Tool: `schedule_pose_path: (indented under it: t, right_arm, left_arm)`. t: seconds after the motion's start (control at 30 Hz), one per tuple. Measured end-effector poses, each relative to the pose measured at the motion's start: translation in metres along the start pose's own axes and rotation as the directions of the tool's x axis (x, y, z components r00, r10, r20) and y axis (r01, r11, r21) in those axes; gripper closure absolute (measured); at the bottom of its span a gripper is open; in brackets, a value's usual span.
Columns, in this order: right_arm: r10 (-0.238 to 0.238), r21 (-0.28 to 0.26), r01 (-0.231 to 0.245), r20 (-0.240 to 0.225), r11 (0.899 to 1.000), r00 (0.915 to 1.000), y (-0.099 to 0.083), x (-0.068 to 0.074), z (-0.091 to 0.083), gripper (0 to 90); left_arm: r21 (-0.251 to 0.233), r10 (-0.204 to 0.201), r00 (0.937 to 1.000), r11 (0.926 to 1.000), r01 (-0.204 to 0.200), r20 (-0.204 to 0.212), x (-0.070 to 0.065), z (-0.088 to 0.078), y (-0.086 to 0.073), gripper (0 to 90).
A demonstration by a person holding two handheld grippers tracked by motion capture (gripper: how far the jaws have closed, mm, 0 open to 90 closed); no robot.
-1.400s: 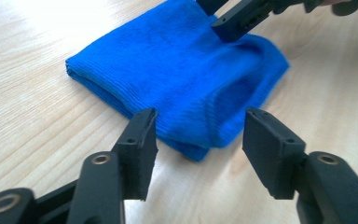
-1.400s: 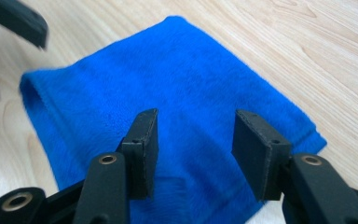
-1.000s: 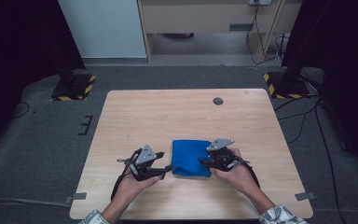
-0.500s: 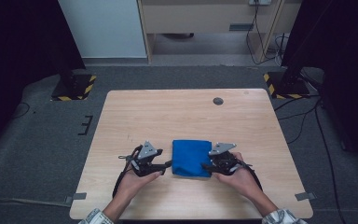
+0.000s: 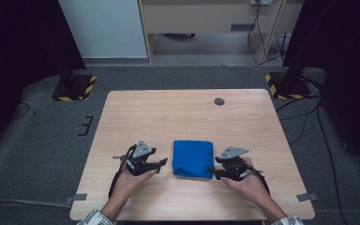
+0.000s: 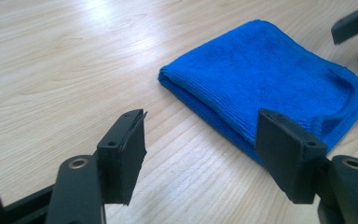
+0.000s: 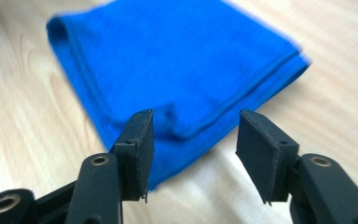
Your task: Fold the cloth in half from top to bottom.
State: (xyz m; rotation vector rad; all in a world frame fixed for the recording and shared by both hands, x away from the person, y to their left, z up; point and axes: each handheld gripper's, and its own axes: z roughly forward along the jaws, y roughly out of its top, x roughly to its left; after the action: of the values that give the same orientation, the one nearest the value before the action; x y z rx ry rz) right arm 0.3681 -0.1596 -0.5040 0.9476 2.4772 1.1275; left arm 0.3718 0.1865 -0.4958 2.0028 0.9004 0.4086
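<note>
A folded blue cloth (image 5: 193, 158) lies flat on the wooden table (image 5: 178, 117), near its front edge. My left gripper (image 5: 161, 163) rests just left of the cloth, open, with bare wood between its jaws (image 6: 204, 128); the cloth (image 6: 270, 79) lies ahead and to the right of them. My right gripper (image 5: 213, 172) is at the cloth's near right corner. Its jaws have just been opening and stand apart (image 7: 196, 128); the cloth's corner (image 7: 177, 60) lies just beyond them, and the pads (image 7: 142, 140) do not press on it. The right gripper's fingertips (image 6: 354, 28) also show in the left gripper view.
A small round grey grommet (image 5: 219, 101) sits in the far part of the table. Stands with yellow-and-black striped bases (image 5: 75, 89) (image 5: 286, 84) are on the floor beyond the far corners. Bare wood stretches behind the cloth.
The right hand has drawn back toward the table's front edge, from the cloth's right side to its near right corner. The left gripper and the cloth have stayed put.
</note>
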Motion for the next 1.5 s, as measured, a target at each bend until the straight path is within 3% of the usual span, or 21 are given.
schedule_pose_path:
  t: [0.13, 0.37, 0.5, 0.7, 0.9, 1.17, 1.23, 1.5]
  right_arm:
    - [0.026, -0.032, -0.025, 0.047, 0.999, 0.9985, 0.007, -0.011, 0.0, 37.7]
    - [0.101, -0.09, -0.089, 0.14, 0.992, 0.985, 0.014, -0.039, -0.007, 21.5]
    - [0.141, -0.123, -0.117, 0.21, 0.986, 0.9675, 0.013, -0.06, -0.012, 14.7]
    - [0.204, -0.125, -0.173, 0.318, 0.977, 0.9257, 0.006, -0.089, -0.014, 11.4]
    - [0.25, -0.114, -0.224, 0.351, 0.968, 0.9025, -0.007, -0.105, -0.016, 11.0]
    - [0.305, -0.106, -0.286, 0.379, 0.952, 0.8739, -0.02, -0.125, -0.023, 10.5]
    - [0.327, -0.1, -0.313, 0.381, 0.945, 0.8651, -0.027, -0.13, -0.022, 10.5]
    - [0.343, -0.063, -0.348, 0.4, 0.935, 0.8498, -0.04, -0.136, -0.014, 9.3]
  left_arm:
    - [-0.006, 0.004, 0.9996, 1.0, -0.004, -0.029, 0.007, -0.005, 0.002, 30.8]
    - [0.003, 0.0, 0.9967, 1.0, 0.001, -0.081, 0.027, -0.013, 0.003, 22.7]
    - [0.013, -0.012, 0.9939, 0.9998, 0.013, -0.11, 0.04, -0.015, -0.001, 19.7]
    - [0.04, -0.054, 0.988, 0.9974, 0.061, -0.145, 0.066, -0.015, -0.01, 16.0]
    - [0.073, -0.095, 0.9821, 0.9915, 0.108, -0.163, 0.085, -0.011, -0.018, 14.0]
    - [0.145, -0.091, 0.9784, 0.9823, 0.119, -0.186, 0.099, 0.002, -0.028, 11.1]
    - [0.156, -0.089, 0.9781, 0.9804, 0.119, -0.188, 0.101, 0.004, -0.03, 10.9]
    - [0.192, -0.07, 0.9775, 0.9753, 0.109, -0.199, 0.102, 0.009, -0.034, 7.2]
